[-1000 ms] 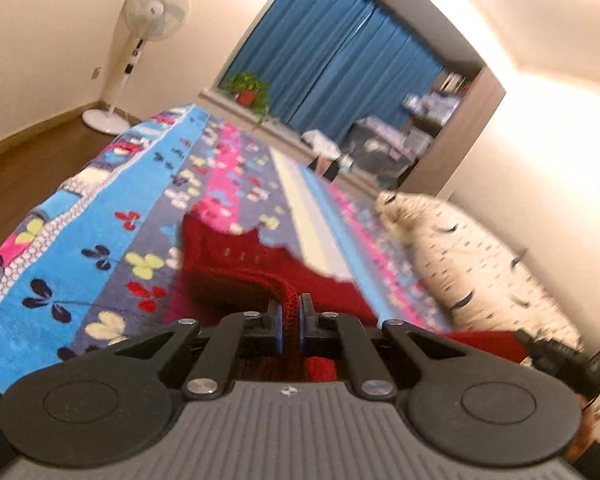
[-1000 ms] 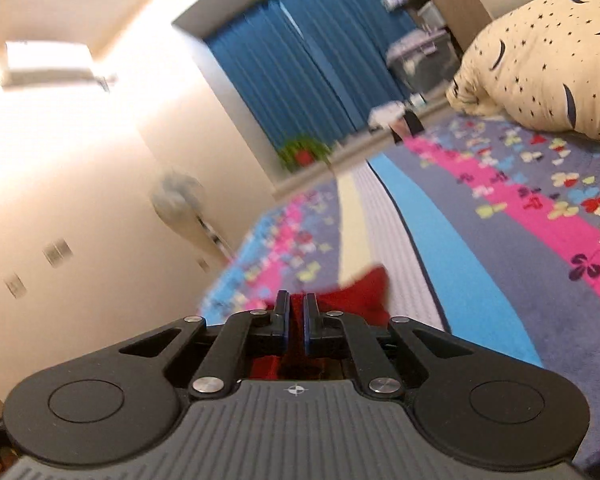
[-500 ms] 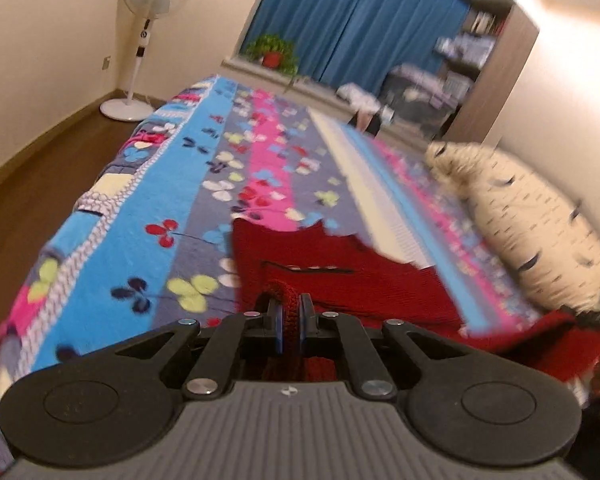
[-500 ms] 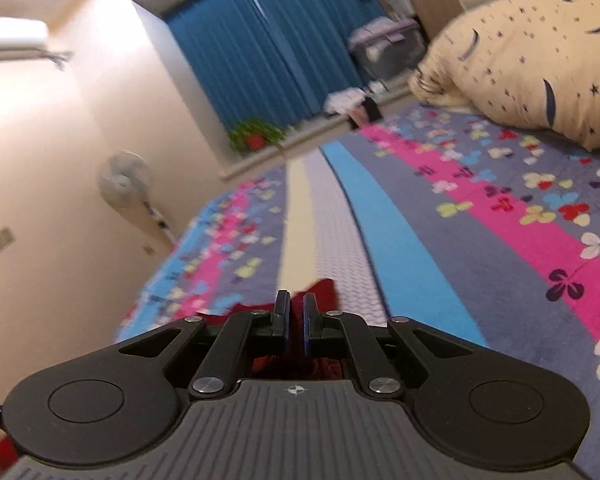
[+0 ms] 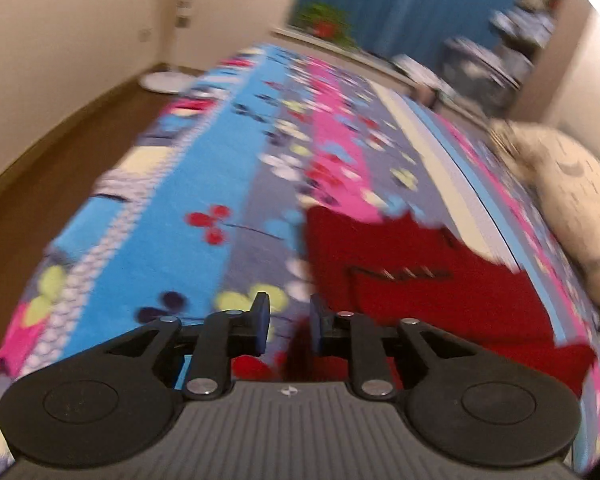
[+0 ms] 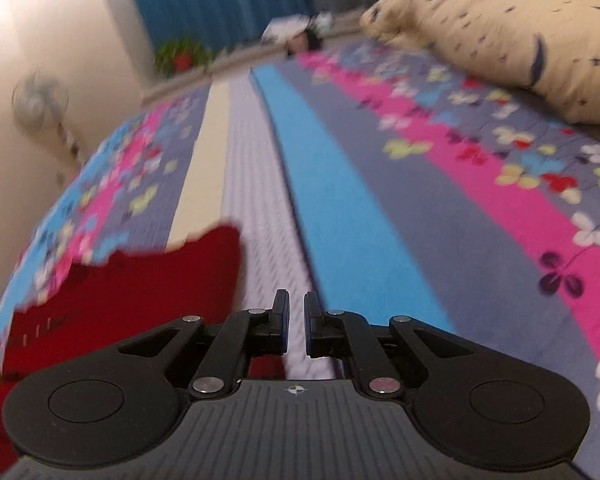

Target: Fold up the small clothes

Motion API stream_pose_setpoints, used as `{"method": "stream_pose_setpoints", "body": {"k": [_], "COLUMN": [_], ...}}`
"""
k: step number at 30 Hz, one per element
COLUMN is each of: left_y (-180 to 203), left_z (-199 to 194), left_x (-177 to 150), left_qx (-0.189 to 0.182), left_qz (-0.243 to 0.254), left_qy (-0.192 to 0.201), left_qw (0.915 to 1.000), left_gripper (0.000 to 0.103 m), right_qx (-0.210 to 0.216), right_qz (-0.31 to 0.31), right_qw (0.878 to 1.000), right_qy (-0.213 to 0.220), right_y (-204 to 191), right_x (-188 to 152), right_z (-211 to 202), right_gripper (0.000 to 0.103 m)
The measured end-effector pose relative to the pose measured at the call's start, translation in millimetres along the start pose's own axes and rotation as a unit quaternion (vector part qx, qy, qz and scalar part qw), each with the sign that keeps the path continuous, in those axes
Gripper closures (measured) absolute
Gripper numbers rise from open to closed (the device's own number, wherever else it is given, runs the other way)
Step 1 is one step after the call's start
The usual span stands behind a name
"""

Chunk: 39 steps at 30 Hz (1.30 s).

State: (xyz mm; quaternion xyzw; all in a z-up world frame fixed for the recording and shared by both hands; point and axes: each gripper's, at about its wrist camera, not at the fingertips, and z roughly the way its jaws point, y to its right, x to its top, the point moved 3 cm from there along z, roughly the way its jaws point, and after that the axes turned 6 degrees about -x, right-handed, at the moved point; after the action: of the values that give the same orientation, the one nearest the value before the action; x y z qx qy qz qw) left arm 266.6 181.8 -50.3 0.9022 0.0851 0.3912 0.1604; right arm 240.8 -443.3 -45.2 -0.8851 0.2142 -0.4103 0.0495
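Note:
A small red knitted garment [image 5: 420, 280] lies spread flat on the striped, flowered bedspread [image 5: 172, 220]. My left gripper [image 5: 288, 322] is open and empty just above its near left corner; a bit of red cloth shows below the jaws. In the right wrist view the garment [image 6: 132, 292] lies to the left. My right gripper [image 6: 296, 326] is open by a small gap and empty, over the pale stripe just right of the garment's edge.
A cream pillow [image 6: 520, 28] with dark marks lies at the bed's right side. The bed's left edge drops to a wooden floor [image 5: 40, 152], where a standing fan's base [image 5: 164, 80] sits. Blue curtains [image 5: 400, 8] and a plant [image 5: 328, 24] are at the far end.
Both grippers have opened and let go of the red garment, which now lies flat on the bed. Both views have tilted down towards the bedspread.

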Motion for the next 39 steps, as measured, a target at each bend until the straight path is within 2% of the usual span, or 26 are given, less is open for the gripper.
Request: {"method": "stream_pose_setpoints", "body": {"k": [2,4,5,6,7,9,11,14,17,20,23,29,30,32,35,36,37,38,39], "left_y": [-13.3,-21.5,-23.0,-22.3,-19.7,-14.2,-9.8,-0.8,7.2,15.9,21.1,13.3,11.9,10.1,12.3,13.8,16.4,18.6,21.2], "left_z": [-1.2,5.2,8.9,12.0,14.2,19.7,27.9,40.6,46.2,49.3,57.9,80.3,83.0,88.6,92.6,93.2,94.5,94.7,94.3], "left_x": [-2.2,-9.2,-13.5,-18.4,-22.3,-26.6,-31.3,-36.6,-33.6,-25.5,-18.0,-8.0,-7.4,-6.5,-7.4,-8.5,-9.3,-9.9,-9.9], "left_qx": [0.026,0.039,0.037,0.037,0.035,0.022,0.018,0.016,0.001,-0.038,-0.058,-0.065,-0.064,-0.065,-0.079,-0.086,-0.093,-0.093,-0.087], "left_qz": [-0.018,-0.014,-0.01,0.002,0.02,0.051,0.07,0.103,0.112,0.109,0.096,0.06,0.055,0.052,0.059,0.064,0.07,0.078,0.09], "left_qy": [-0.009,-0.047,-0.069,-0.087,-0.099,-0.115,-0.135,-0.15,-0.135,-0.108,-0.092,-0.087,-0.088,-0.088,-0.092,-0.095,-0.098,-0.097,-0.094], "left_qw": [0.9995,0.998,0.9968,0.9955,0.9943,0.9918,0.9882,0.9833,0.9845,0.9874,0.9895,0.9924,0.9925,0.9926,0.9909,0.9897,0.9883,0.9878,0.9876], "left_gripper": [0.077,0.059,0.052,0.04,0.03,0.021,0.021,0.021,0.021,0.021,0.021,0.021,0.021,0.028,0.051,0.069,0.082,0.086,0.089], "right_qx": [-0.004,-0.011,-0.001,0.014,0.026,0.031,0.017,0.036,0.037,0.076,0.114,0.111,0.111,0.108,0.109,0.109,0.109,0.11,0.112], "right_qz": [0.028,0.003,-0.013,-0.029,-0.041,-0.075,-0.122,-0.131,-0.156,-0.129,-0.103,-0.092,-0.097,-0.111,-0.119,-0.125,-0.131,-0.135,-0.142], "right_qw": [1.0,1.0,0.999,0.998,0.995,0.988,0.982,0.975,0.975,0.979,0.981,0.984,0.984,0.982,0.981,0.981,0.98,0.98,0.979], "right_qy": [0.001,-0.018,-0.033,-0.06,-0.089,-0.132,-0.146,-0.173,-0.156,-0.14,-0.116,-0.103,-0.104,-0.104,-0.105,-0.103,-0.1,-0.099,-0.096], "right_y": [15.4,20.0,21.0,20.3,19.7,15.0,7.3,-2.2,-11.6,-16.6,-27.9,-39.9,-41.4,-46.6,-51.4,-52.9,-54.1,-55.8,-58.1], "right_x": [3.1,0.7,-1.1,-6.8,-13.6,-28.2,-38.3,-45.8,-43.8,-33.7,-25.4,-19.6,-21.1,-23.5,-24.4,-24.3,-24.6,-24.4,-23.8], "right_z": [-1.0,3.5,8.0,14.0,21.4,30.7,36.5,44.8,50.1,52.7,53.7,67.8,70.1,76.4,81.9,82.1,81.8,81.6,80.2], "right_gripper": [0.095,0.091,0.09,0.087,0.076,0.066,0.066,0.064,0.064,0.064,0.064,0.062,0.062,0.062,0.061,0.061,0.061,0.063,0.076]}}
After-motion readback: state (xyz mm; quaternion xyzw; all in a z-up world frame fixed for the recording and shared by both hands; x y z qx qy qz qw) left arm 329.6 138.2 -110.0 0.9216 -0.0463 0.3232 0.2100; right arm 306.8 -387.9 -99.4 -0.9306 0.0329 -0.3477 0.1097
